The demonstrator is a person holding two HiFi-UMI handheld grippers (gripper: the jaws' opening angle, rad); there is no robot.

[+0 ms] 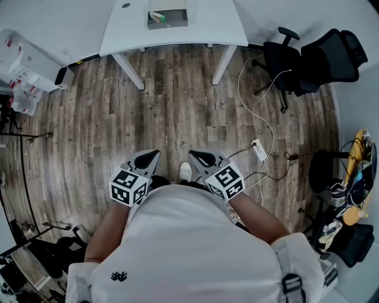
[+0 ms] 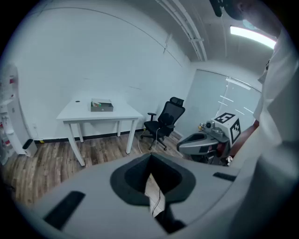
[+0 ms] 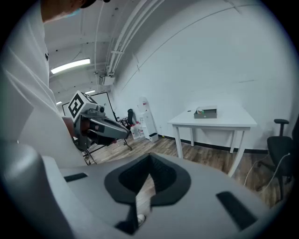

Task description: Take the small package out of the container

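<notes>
A grey open container [image 1: 167,19] stands on the white table [image 1: 195,32] at the far side of the room. A small green and white package [image 1: 156,16] shows in its left end. The container [image 2: 102,106] also appears far off in the left gripper view, and as a small box [image 3: 205,112] in the right gripper view. Both grippers are held close to the person's body, well away from the table. My left gripper [image 1: 154,155] [image 2: 150,157] is shut with nothing in it. My right gripper [image 1: 195,155] [image 3: 149,157] is shut and empty too.
Wood floor lies between me and the table. Two black office chairs [image 1: 308,59] stand at the right. White cables and a power strip [image 1: 259,150] lie on the floor to my right. A white shelf unit [image 1: 23,65] and black stands [image 1: 23,139] are at the left.
</notes>
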